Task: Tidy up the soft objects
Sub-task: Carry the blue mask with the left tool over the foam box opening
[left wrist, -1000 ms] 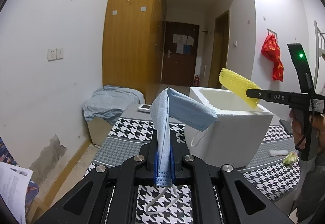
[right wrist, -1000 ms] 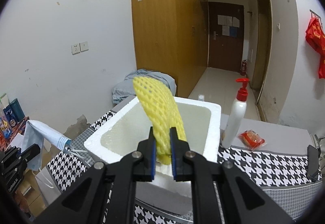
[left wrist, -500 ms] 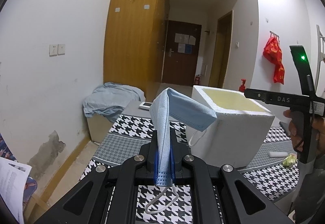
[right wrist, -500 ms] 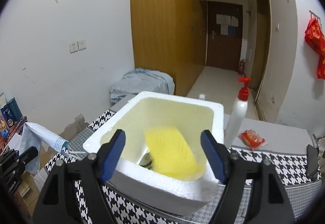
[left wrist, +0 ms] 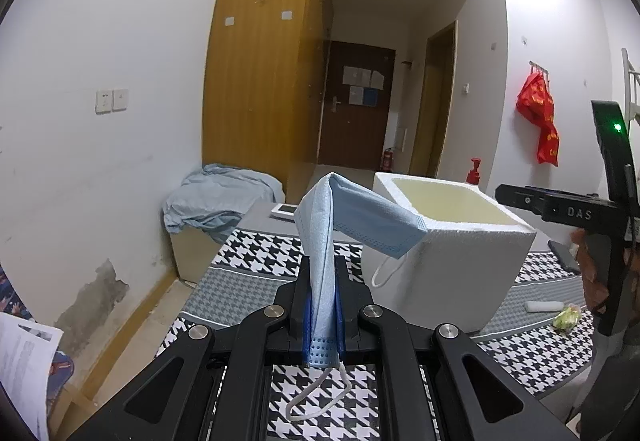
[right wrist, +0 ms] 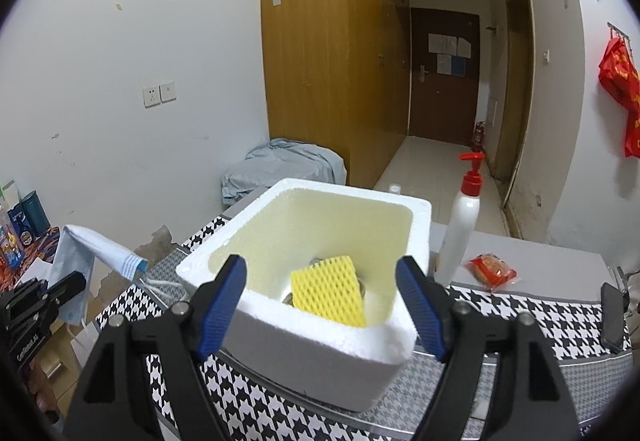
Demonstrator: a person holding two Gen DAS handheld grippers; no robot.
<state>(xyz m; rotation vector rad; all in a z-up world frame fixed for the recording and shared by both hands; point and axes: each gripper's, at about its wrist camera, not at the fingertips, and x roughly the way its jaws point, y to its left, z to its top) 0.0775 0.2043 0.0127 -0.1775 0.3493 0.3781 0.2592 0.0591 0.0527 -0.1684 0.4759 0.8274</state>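
My left gripper [left wrist: 322, 305] is shut on a light blue face mask [left wrist: 352, 219], held up left of the white foam box [left wrist: 448, 257]; its ear loop hangs below. My right gripper [right wrist: 322, 301] is open and empty just above the near rim of the foam box [right wrist: 304, 337]. A yellow foam net sleeve [right wrist: 328, 289] lies inside the box against the near wall. The mask [right wrist: 88, 253] and left gripper show at the left of the right wrist view. The right gripper's body [left wrist: 560, 207] shows at the right of the left wrist view.
A white pump bottle with a red top [right wrist: 460, 225] and a red snack packet [right wrist: 492, 271] stand right of the box. A houndstooth mat [left wrist: 264, 249] covers the table. A phone [right wrist: 612, 315] lies at the right edge. A blue cloth heap [left wrist: 216, 201] sits behind.
My right gripper opened and let the yellow net sleeve drop into the foam box. The left gripper, still holding the mask, rose slightly.
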